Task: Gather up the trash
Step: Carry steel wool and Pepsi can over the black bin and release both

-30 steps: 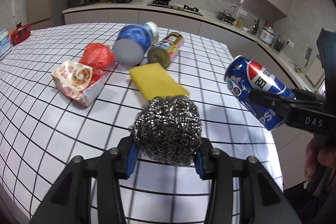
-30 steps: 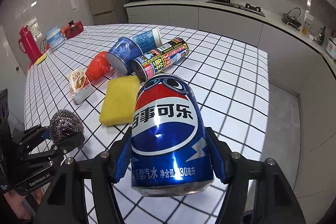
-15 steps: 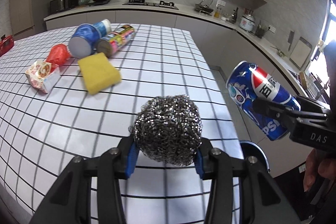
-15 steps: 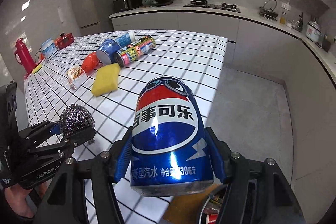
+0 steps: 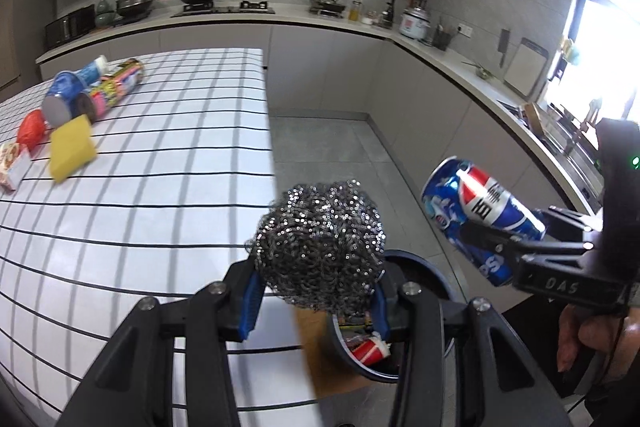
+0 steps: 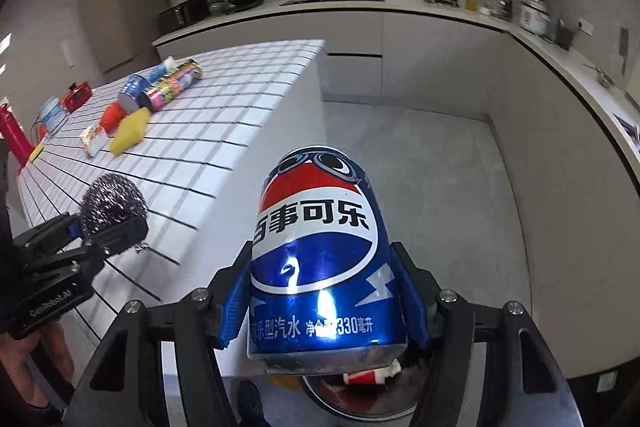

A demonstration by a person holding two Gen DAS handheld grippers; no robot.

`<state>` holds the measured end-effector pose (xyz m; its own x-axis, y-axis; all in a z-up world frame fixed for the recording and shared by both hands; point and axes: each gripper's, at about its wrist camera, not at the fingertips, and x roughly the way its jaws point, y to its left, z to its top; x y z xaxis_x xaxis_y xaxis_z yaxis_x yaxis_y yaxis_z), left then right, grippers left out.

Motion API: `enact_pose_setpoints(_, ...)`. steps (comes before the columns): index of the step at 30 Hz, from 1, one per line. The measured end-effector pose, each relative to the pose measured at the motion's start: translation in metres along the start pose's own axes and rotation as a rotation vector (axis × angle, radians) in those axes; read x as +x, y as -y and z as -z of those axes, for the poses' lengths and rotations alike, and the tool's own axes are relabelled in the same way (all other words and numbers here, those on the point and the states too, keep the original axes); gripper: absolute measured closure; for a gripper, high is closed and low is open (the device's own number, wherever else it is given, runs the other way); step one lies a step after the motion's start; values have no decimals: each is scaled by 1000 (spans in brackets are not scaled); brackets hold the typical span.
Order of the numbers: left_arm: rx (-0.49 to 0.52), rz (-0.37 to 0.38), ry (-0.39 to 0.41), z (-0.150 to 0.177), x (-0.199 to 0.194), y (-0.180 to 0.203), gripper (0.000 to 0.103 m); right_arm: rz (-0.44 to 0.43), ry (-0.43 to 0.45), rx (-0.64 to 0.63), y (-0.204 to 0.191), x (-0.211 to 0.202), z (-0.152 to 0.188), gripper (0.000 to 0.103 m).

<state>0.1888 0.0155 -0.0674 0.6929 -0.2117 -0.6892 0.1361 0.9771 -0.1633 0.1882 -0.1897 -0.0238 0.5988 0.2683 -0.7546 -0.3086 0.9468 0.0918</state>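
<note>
My left gripper [image 5: 316,297] is shut on a steel wool ball [image 5: 320,241], held over the table's right edge just above a round dark bin [image 5: 432,275] on the floor. The bin holds red and white scraps. My right gripper [image 6: 324,311] is shut on a blue Pepsi can [image 6: 320,255], which hangs over the grey floor with the bin [image 6: 360,399] partly hidden under it. The can [image 5: 480,219] also shows at the right in the left wrist view. The steel wool ball [image 6: 114,205] and left gripper [image 6: 108,227] appear at the left of the right wrist view.
On the white tiled table [image 5: 140,195] lie a yellow sponge [image 5: 72,149], a red bag [image 5: 32,129], a snack packet [image 5: 10,165], a blue cup [image 5: 66,97] and a printed can [image 5: 116,89]. A red thermos [image 6: 12,135] stands far left. Kitchen counters [image 5: 460,63] ring the grey floor [image 5: 332,151].
Both grippers have swung right, off the table toward the floor bin, each carrying its item. The bin has come into view beneath them. The table clutter has slid away left.
</note>
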Motion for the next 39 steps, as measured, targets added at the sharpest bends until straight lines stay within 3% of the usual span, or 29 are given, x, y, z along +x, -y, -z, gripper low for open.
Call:
enact_pose_setpoints(6, 14, 26, -36, 17, 23, 39, 58, -21, -69, 39, 42, 22, 31, 36)
enact_pose_setpoints(9, 10, 22, -55, 26, 33, 51, 58, 32, -119, 56, 60, 42, 43, 19)
enact_pose_setpoints(21, -28, -5, -92, 57, 66, 91, 58, 88, -81, 130, 112, 34, 68, 19)
enact_pose_setpoints(33, -19, 40, -200, 86, 134, 142, 56, 188, -80, 221, 179, 28, 90, 16)
enact_pose_setpoints(34, -14, 37, -201, 86, 137, 145, 52, 191, -81, 223, 182, 27, 91, 16)
enact_pose_setpoints(36, -10, 18, -222, 85, 143, 151, 30, 202, -82, 225, 190, 26, 94, 16)
enact_pose_setpoints(37, -11, -6, -213, 82, 140, 152, 14, 205, -84, 228, 191, 26, 94, 16)
enact_pose_setpoints(39, -19, -14, -177, 79, 131, 153, 7, 212, -85, 234, 198, 24, 96, 16)
